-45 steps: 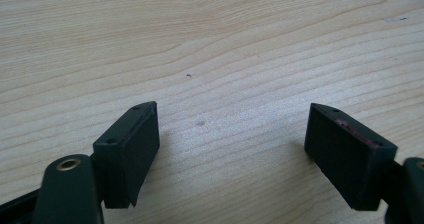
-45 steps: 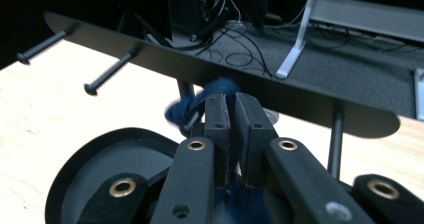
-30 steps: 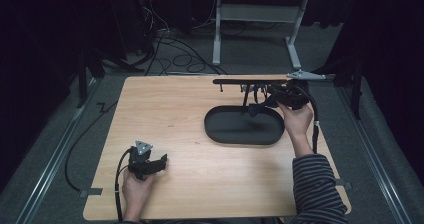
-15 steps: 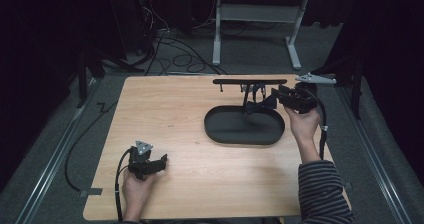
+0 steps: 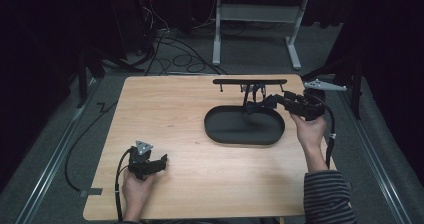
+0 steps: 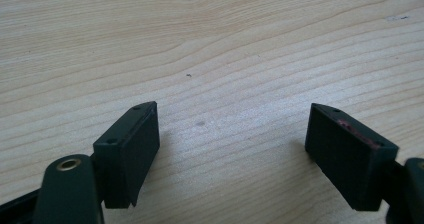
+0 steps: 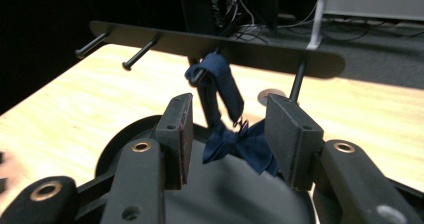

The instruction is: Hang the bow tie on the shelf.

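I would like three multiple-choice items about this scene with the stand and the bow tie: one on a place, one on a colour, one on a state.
1. Where does the dark blue cloth bow tie hang?
A. on a peg of the black metal stand
B. flat on the light wooden table
C. in the left gripper

2. What colour is the oval base tray of the stand?
A. white
B. black
C. red

3. How are the jaws of the right gripper?
A. pressed shut on the bow tie
B. apart, either side of the bow tie
C. clamped on a peg

Answers: 1 A, its strap loops over a peg under the top bar. 2 B, it looks black in the high view. 3 B, the jaws have just been opening, with gaps beside the cloth.
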The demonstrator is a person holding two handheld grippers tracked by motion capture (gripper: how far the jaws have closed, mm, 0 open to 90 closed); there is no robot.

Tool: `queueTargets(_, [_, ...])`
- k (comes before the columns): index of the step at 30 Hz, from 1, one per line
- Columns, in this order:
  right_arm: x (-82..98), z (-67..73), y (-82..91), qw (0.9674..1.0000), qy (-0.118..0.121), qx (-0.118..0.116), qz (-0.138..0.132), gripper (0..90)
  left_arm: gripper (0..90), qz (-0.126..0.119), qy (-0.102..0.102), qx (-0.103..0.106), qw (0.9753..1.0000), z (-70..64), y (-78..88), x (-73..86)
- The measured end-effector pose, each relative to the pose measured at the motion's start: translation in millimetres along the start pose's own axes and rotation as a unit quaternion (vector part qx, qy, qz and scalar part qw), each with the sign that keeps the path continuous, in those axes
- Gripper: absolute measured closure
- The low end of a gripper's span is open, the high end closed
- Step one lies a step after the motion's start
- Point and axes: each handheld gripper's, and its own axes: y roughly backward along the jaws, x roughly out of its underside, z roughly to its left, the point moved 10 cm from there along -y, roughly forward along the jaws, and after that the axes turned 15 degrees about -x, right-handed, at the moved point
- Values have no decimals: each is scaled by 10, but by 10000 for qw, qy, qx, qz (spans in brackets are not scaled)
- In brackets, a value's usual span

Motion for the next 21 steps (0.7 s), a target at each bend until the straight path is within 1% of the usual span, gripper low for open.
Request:
queueTargets(5, [76, 24, 57, 10000, -30, -48, -22, 547, 222, -5, -3, -3, 10000, 1, -1, 0])
queueTargets(14, [191, 49, 199, 9999, -55, -28, -109, 532, 222, -3, 6, -3, 10000, -1, 0, -1])
queueTargets(21, [257, 64, 327, 9997, -61, -25, -231, 529, 222, -11, 5, -9, 10000, -1, -2, -2])
